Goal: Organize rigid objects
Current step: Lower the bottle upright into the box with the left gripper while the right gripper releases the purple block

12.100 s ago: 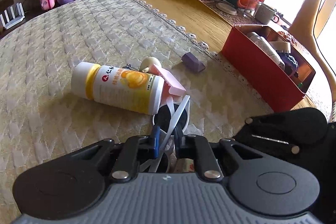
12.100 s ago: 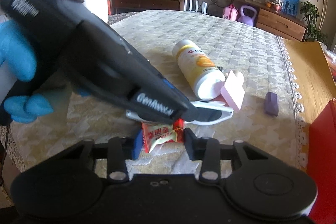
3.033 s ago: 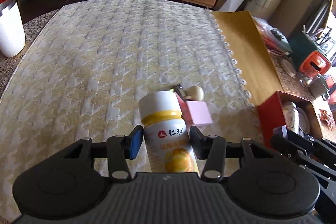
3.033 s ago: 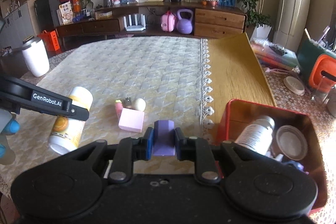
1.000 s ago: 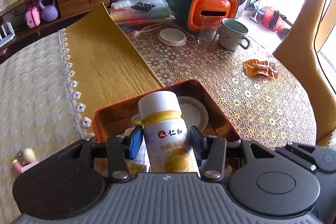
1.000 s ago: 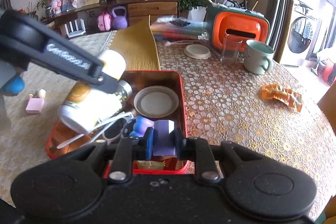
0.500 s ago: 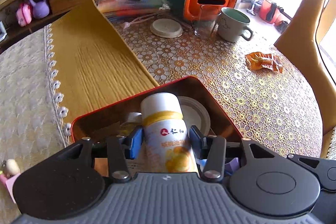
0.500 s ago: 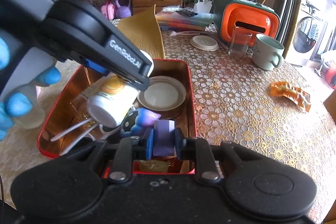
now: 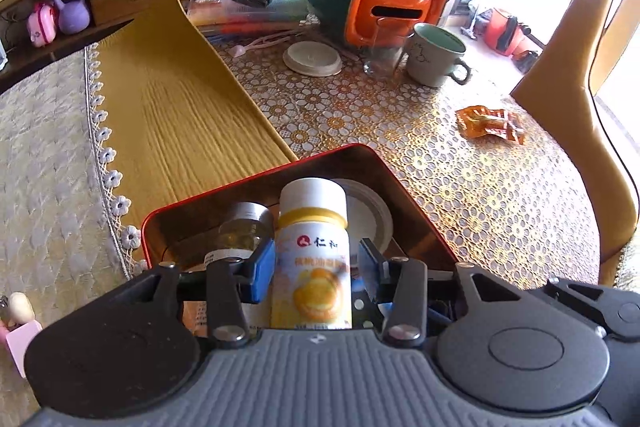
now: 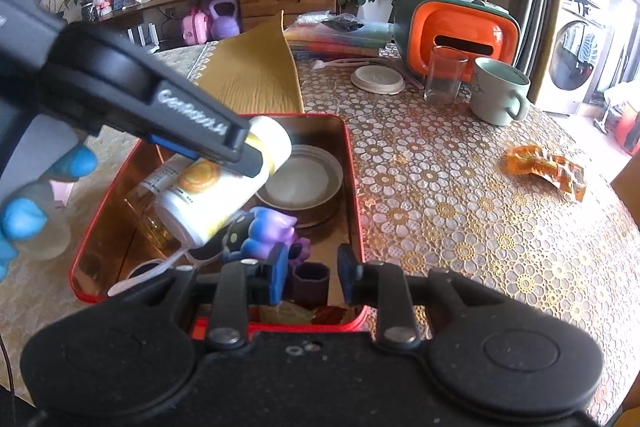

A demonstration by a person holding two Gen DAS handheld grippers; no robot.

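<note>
Left wrist view: the left gripper [image 9: 316, 269] has its two blue-padded fingers [image 9: 262, 273] on either side of a white vitamin bottle [image 9: 313, 255] with a yellow band and an orange fruit print. The left pad sits against the bottle; a narrow gap shows by the right pad, so whether the grip is firm cannot be told here. The bottle points away from the camera, over the red tin box [image 9: 256, 179]. Inside the box, a silver-capped amber bottle [image 9: 240, 227] lies just left of the white one and a round white lid [image 9: 370, 215] lies behind it. A pink block [image 9: 20, 341] with a small cream ball lies on the quilted cloth at far left.

Right wrist view: this side angle shows the vitamin bottle [image 10: 224, 187] tilted, cap end high, held above the box floor by the left gripper [image 10: 240, 151], gripped by a blue-gloved hand [image 10: 32, 203]. The right gripper [image 10: 312, 275] stands parted, holding nothing, with a purple hexagonal block [image 10: 311, 281] sitting in the red tin box [image 10: 356, 195] between and below its fingers. A blue-purple toy figure [image 10: 268, 231] and white sunglasses [image 10: 168, 263] also lie inside. On the lace tablecloth beyond stand a mug [image 10: 498, 93], a glass [image 10: 444, 75] and an orange snack wrapper [image 10: 546, 165].
</note>
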